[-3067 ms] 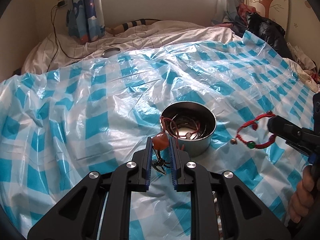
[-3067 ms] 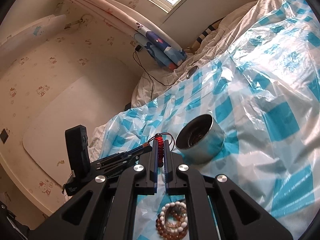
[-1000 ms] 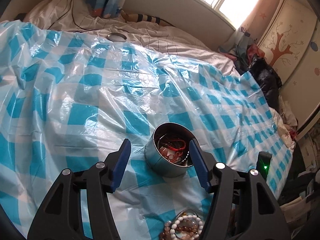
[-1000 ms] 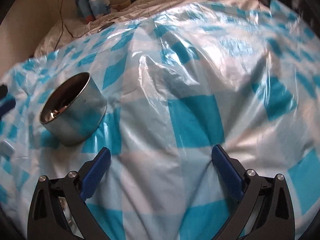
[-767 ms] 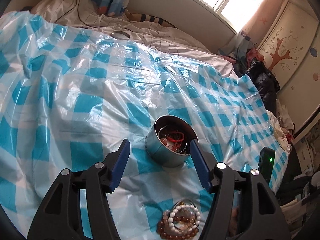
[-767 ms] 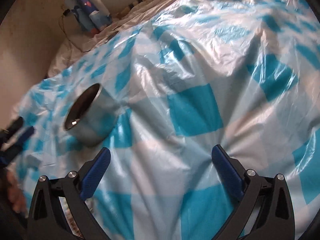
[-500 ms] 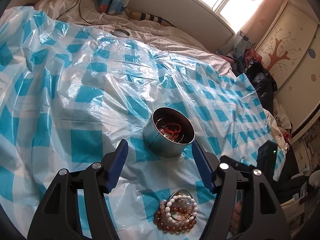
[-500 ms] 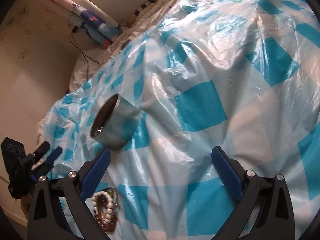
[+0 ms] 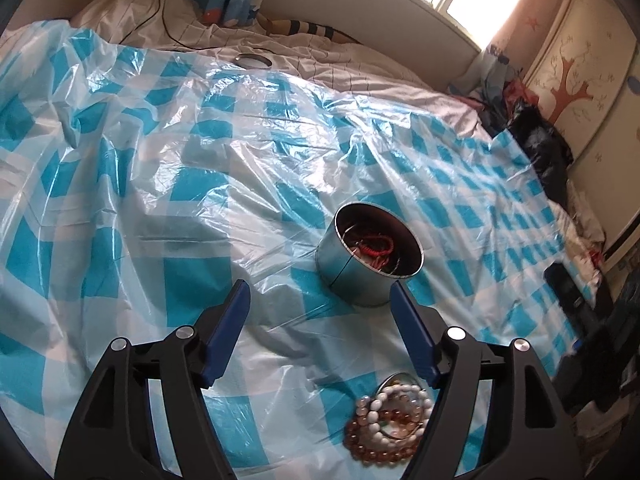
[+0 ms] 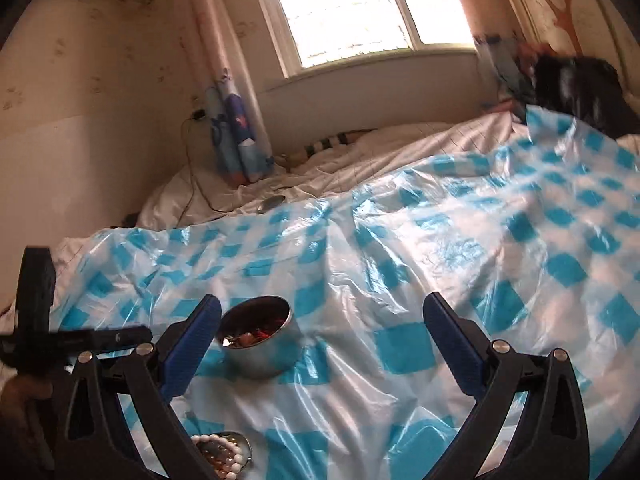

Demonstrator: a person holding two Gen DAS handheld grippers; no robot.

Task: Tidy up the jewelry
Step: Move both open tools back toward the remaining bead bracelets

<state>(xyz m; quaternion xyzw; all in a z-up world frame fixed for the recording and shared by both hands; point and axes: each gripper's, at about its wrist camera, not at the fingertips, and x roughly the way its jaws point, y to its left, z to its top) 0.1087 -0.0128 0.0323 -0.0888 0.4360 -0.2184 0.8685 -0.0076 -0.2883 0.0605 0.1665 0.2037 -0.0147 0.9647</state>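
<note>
A round metal tin [image 9: 370, 256] stands on the blue-and-white checked plastic sheet [image 9: 160, 160] and holds red cord jewelry [image 9: 374, 247]. It also shows in the right wrist view [image 10: 259, 336]. A pile of white and amber bead bracelets [image 9: 390, 416] lies on the sheet in front of the tin, also low in the right wrist view [image 10: 224, 458]. My left gripper [image 9: 318, 292] is open and empty, just short of the tin. My right gripper [image 10: 322, 308] is open wide and empty, with the tin by its left finger.
The sheet covers a bed with white bedding [image 9: 320, 64] at the far end. A small metal lid [image 9: 253, 60] lies on the bedding. A cable [image 10: 192, 184] hangs by the wall. Dark clothes [image 9: 540, 148] pile at the right.
Both grippers were shut on jewelry 3.1 s ago and now stand open and empty. The red bracelet now lies in the tin. Both have drawn back from the tin, and the right view has swung up.
</note>
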